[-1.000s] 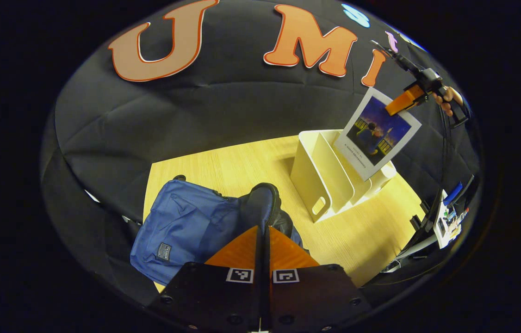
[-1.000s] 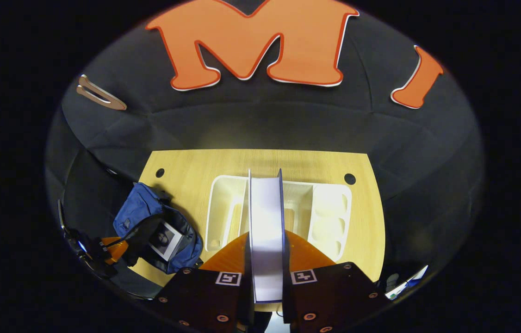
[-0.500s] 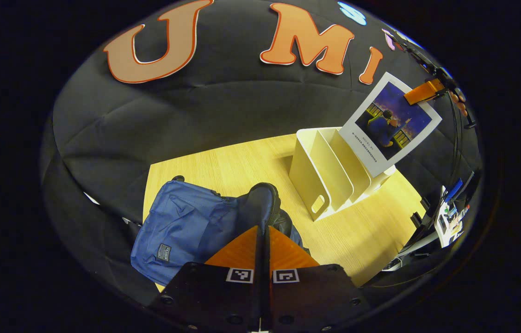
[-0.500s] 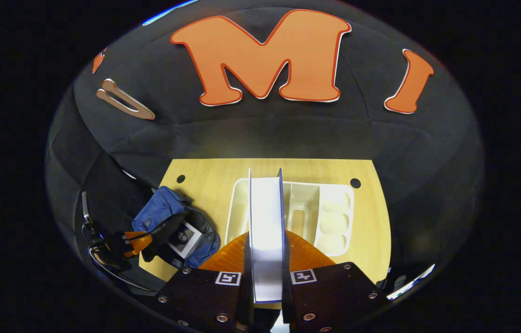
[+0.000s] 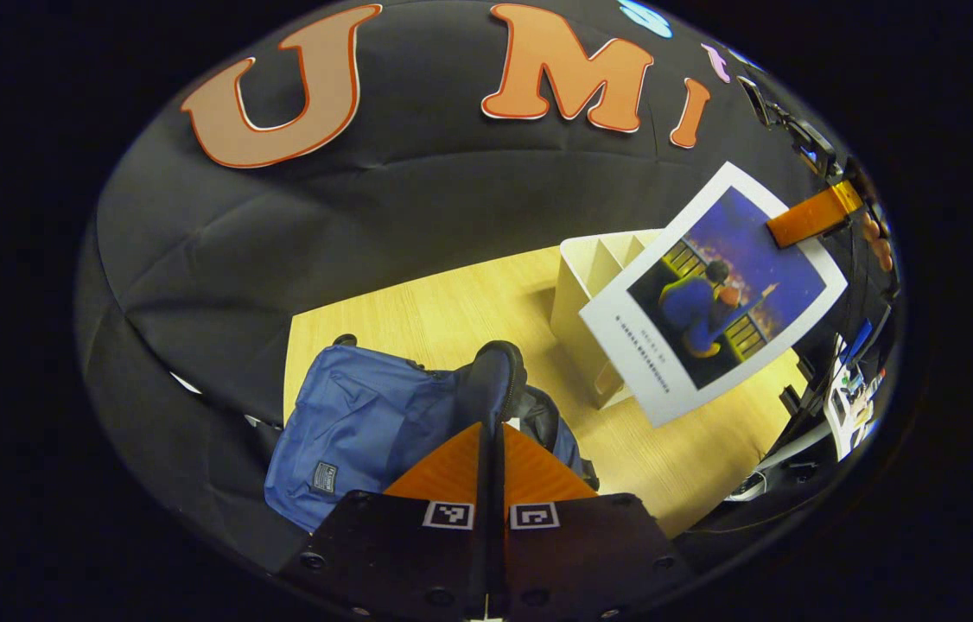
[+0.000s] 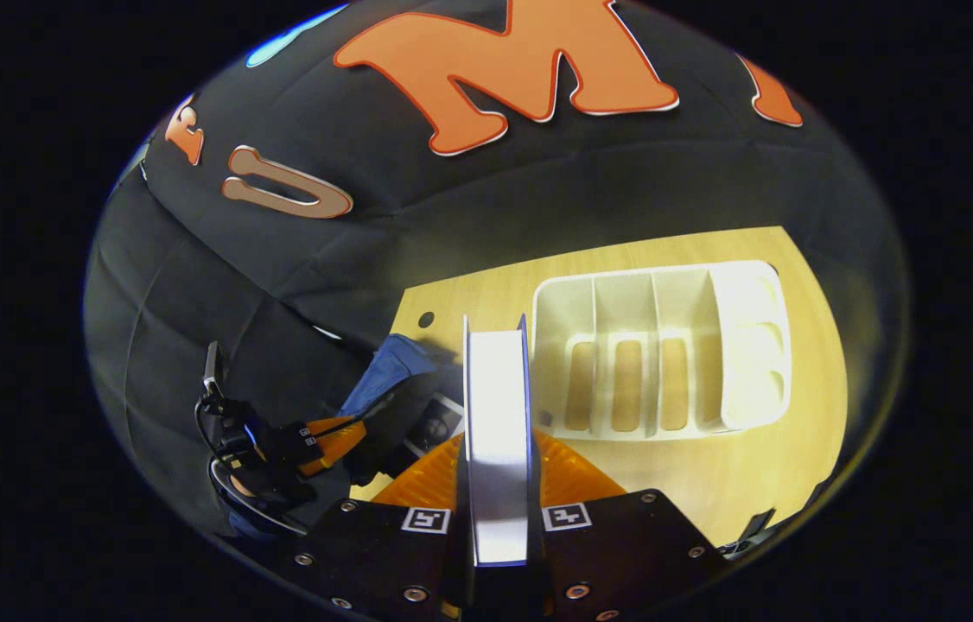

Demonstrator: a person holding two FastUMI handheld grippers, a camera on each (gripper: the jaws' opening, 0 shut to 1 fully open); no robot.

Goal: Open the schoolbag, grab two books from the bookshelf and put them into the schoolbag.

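Right gripper (image 6: pixel 495 484): clamps white-bordered picture-cover book (image 6: pixel 497 449), above pale wooden table (image 6: pixel 711 475).
Left gripper (image 5: pixel 491 432): pinches blue fabric schoolbag's (image 5: pixel 357 423) dark flap.

- Schoolbag (image 5: pixel 357 415): blue fabric, small dark label patch on its front, lying at the near-left corner of the wooden table. Its mouth is open, the dark flap (image 5: pixel 491 384) pulled upward.
- A book with a white-bordered cover (image 6: pixel 437 423) sits inside the open bag, as the right gripper view shows.
- Second book (image 5: pixel 711 294): white cover with a dark blue illustrated picture, held in the air, tilted, in front of the bookshelf. Seen edge-on in the right gripper view, page edges bright.
- Bookshelf (image 6: pixel 659 345): cream plastic divider rack, upright on the table to the right of the bag; its slots look empty.
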